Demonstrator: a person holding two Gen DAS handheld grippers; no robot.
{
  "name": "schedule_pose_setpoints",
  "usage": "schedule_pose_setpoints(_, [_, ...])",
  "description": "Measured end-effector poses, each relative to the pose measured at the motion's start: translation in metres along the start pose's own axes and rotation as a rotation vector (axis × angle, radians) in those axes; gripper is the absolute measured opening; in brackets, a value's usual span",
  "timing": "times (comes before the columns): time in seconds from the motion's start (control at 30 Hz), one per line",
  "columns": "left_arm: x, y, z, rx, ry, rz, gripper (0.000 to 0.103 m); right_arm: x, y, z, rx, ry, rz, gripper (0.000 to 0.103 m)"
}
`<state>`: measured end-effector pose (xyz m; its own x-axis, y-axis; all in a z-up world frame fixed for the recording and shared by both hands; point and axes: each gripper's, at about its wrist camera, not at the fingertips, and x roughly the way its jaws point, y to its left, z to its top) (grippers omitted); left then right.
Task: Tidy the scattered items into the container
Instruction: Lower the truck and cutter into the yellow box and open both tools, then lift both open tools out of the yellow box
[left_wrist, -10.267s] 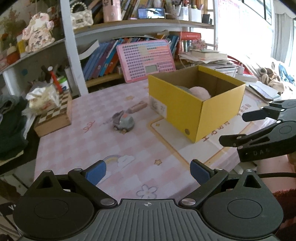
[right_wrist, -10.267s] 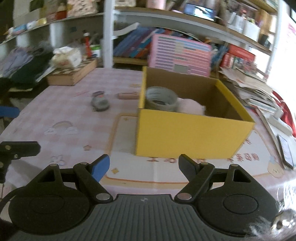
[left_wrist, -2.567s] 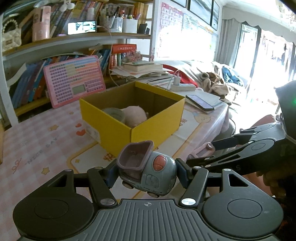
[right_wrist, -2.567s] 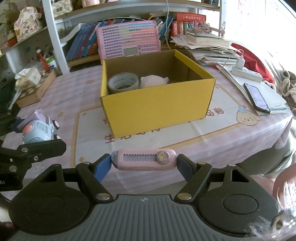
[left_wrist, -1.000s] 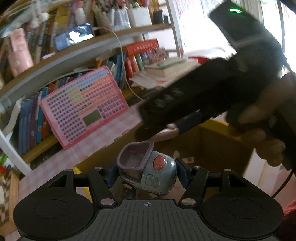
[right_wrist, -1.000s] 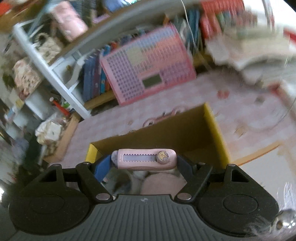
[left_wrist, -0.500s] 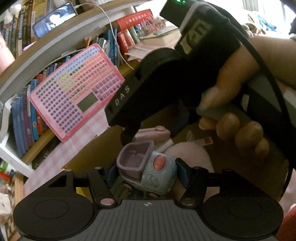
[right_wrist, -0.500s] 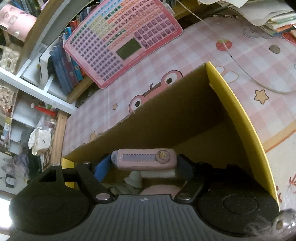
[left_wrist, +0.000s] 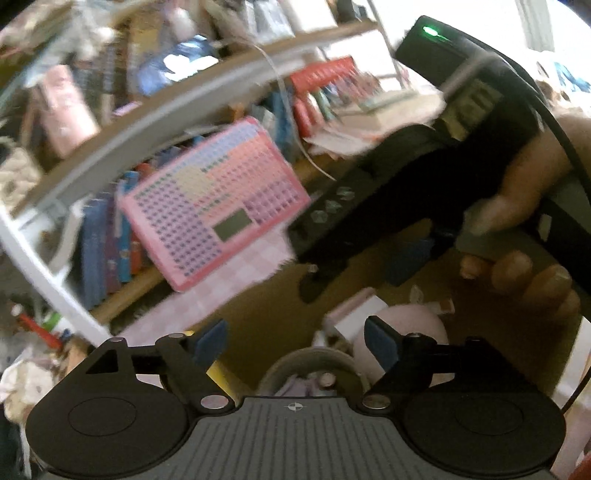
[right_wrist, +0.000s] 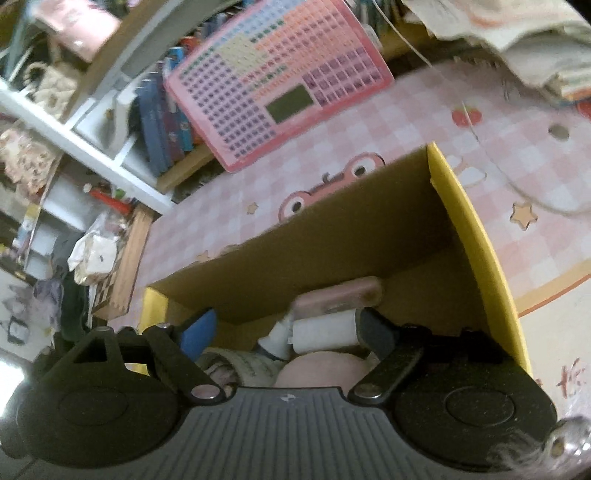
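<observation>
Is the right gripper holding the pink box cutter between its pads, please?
No, the right gripper stands open, and the pink box cutter lies loose inside the yellow box.

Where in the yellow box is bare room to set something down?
In the yellow box, bare floor shows at the far right corner, between pink cutter and right wall. The near side is crowded: tape roll, pink plush.
</observation>
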<state>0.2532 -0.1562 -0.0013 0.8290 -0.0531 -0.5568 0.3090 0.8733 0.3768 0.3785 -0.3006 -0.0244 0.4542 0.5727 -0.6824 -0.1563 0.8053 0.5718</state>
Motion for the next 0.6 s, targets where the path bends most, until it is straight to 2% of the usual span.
schedule_pose_setpoints(0.07, [-0.017, 0.009, -0.001, -0.050, -0.026, 0.025, 0.086, -0.011, 0.007, -0.004, -0.032, -0.026, 0.002, 0.084])
schedule_pose_setpoints(0.17, [-0.048, 0.026, -0.006, -0.142, -0.067, 0.063, 0.092, -0.032, 0.018, -0.013, -0.091, -0.073, 0.012, 0.084])
schedule_pose_setpoints(0.27, [-0.077, 0.038, -0.014, -0.218, -0.093, 0.098, 0.093, -0.054, 0.028, -0.028, -0.160, -0.130, 0.006, 0.085])
schedule_pose_setpoints(0.47, [-0.123, 0.046, -0.040, -0.334, -0.125, 0.165, 0.099, -0.089, 0.046, -0.075, -0.292, -0.223, -0.067, 0.085])
schedule_pose_setpoints(0.6, [-0.150, 0.044, -0.065, -0.356, -0.124, 0.176, 0.100, -0.106, 0.063, -0.117, -0.394, -0.297, -0.132, 0.085])
